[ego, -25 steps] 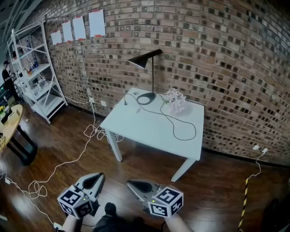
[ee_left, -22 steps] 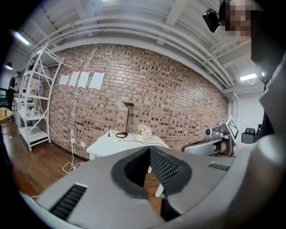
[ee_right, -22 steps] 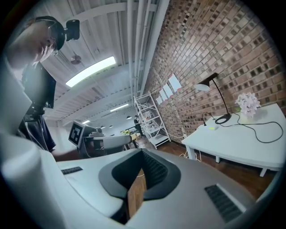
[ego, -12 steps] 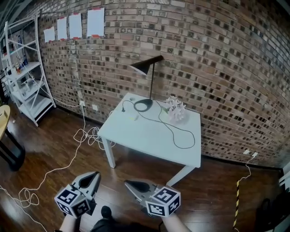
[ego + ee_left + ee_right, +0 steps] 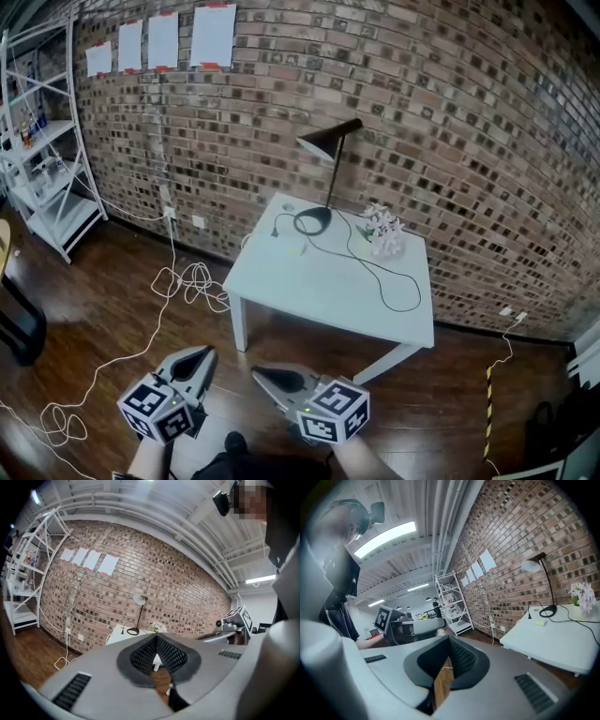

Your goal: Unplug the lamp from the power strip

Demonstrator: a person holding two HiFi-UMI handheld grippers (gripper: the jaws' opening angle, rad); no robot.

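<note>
Two grey grippers, left (image 5: 207, 351) and right (image 5: 259, 374), hover over open dark wooden floor (image 5: 450, 384), well apart from the white square table (image 5: 319, 291). The black desk lamp (image 5: 330, 141) stands near the table's far edge. Left gripper view: jaws pressed together, empty. Right gripper view: likewise together, holding nothing.

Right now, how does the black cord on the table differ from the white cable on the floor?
The black cord lies on the white table, while the white cable lies on the wooden floor. The black cord makes one wide loop from the base of the lamp; the white cable is bunched in small coils. Both are thin and slack.
</note>
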